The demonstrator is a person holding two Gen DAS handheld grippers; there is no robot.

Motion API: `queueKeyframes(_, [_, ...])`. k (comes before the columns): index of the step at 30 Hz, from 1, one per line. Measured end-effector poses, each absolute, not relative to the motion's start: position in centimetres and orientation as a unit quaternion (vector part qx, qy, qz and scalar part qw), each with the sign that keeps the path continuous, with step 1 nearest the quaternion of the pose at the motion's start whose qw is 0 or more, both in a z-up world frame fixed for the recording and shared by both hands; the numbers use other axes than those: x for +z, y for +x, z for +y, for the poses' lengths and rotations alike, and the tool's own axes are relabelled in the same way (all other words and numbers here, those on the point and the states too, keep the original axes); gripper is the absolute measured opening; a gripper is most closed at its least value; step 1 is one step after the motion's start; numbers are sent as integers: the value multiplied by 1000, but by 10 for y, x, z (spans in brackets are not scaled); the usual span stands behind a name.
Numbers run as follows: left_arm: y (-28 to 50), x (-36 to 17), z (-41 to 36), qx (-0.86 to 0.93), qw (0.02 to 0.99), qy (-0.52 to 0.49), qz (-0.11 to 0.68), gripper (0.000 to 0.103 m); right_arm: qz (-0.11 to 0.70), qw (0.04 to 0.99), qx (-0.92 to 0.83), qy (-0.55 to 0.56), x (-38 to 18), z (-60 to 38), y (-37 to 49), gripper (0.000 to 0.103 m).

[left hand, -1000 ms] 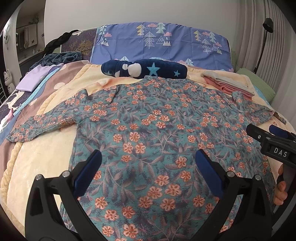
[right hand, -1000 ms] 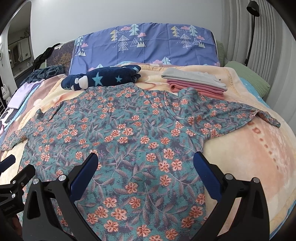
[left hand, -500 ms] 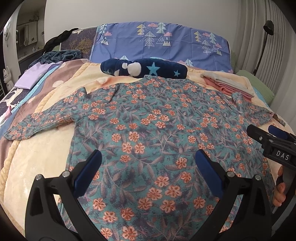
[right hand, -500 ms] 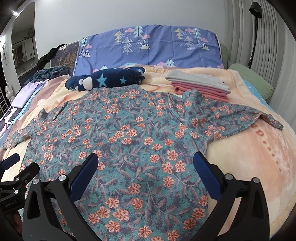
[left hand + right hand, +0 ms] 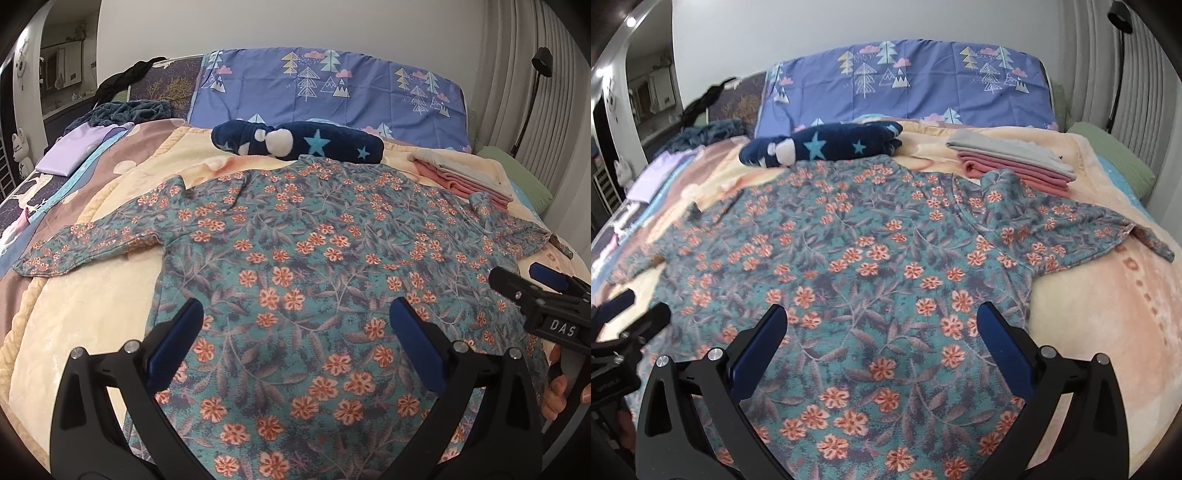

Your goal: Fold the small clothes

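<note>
Both claws gape wide and hold nothing: the left gripper (image 5: 295,347) and right gripper (image 5: 882,347) hover above the hem end of the floral top (image 5: 314,258), which lies flat ahead, sleeves spread to either side. Beyond its collar lie a star-print plush (image 5: 295,142) and a folded stack (image 5: 1012,162). A pinch through both layers, or into the fleecy blanket (image 5: 1108,314), would likely drag the garment crooked.

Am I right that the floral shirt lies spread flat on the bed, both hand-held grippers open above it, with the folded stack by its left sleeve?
Not quite: the folded stack sits by the right sleeve of the shirt, as the right wrist view shows. Both hand-held grippers, left and right, are open above it.
</note>
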State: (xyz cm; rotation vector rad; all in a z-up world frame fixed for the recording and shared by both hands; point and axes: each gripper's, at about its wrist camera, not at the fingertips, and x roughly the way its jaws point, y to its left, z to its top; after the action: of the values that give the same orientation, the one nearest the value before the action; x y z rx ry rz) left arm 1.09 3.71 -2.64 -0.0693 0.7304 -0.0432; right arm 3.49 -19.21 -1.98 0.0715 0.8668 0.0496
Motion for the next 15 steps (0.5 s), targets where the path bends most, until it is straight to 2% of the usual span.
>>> queueKeyframes(2, [12, -27, 40, -17, 932, -38, 359, 101, 410, 911, 23, 40, -17, -194, 33, 101])
queueKeyframes(8, [14, -29, 50, -16, 930, -60, 362, 101, 384, 923, 21, 24, -7, -193, 29, 85])
queueKeyframes(10, [13, -27, 56, -13, 932, -65, 355, 99, 382, 924, 19, 18, -6, -192, 28, 78])
queueKeyframes(15, [13, -23, 74, 8, 935, -71, 347, 92, 387, 922, 23, 19, -9, -190, 30, 73])
